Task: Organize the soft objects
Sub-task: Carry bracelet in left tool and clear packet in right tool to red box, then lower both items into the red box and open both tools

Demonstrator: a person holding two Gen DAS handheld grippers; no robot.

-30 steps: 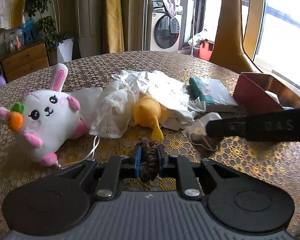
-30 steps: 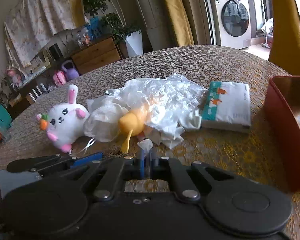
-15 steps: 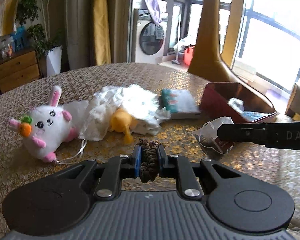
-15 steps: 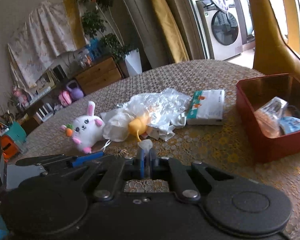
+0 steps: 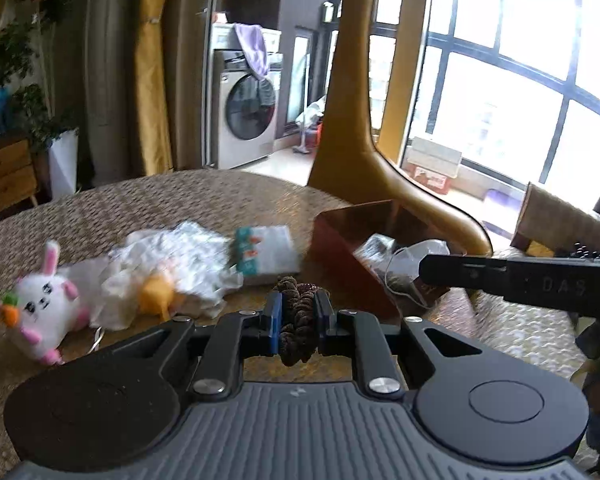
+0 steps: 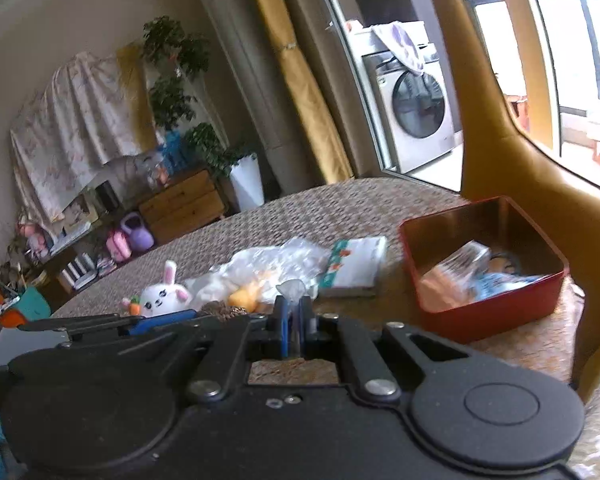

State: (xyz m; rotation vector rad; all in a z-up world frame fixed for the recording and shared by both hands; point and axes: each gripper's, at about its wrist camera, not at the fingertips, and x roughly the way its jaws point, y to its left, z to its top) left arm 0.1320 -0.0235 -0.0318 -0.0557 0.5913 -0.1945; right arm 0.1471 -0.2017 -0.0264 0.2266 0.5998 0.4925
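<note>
Left claw: the left gripper (image 5: pixel 298 322) is clenched on a dark brown knobbly scrunchie (image 5: pixel 298 312), pinched between its blue pads, up off the table.
Right claw: the right gripper (image 6: pixel 296 322) is clamped on the edge of a thin clear plastic bag (image 5: pixel 410 262); in the left wrist view the bag hangs at its tip, right over the box's near wall.
Box: the red rectangular tin box (image 6: pixel 500 312) sits at 3 o'clock on the table, holding a clear-wrapped packet (image 6: pixel 466 260) and something blue, too blurred to name.
Table: the round gold-patterned tablecloth (image 5: pixel 148 208) carries, from 9 o'clock inward, a white plush bunny with a carrot (image 5: pixel 46 308), crumpled white plastic over a yellow soft toy (image 5: pixel 156 296), then a teal-and-white tissue pack (image 5: pixel 266 254).
Room: a white front-loading washing machine (image 5: pixel 246 114) stands beyond, at 12 o'clock.
</note>
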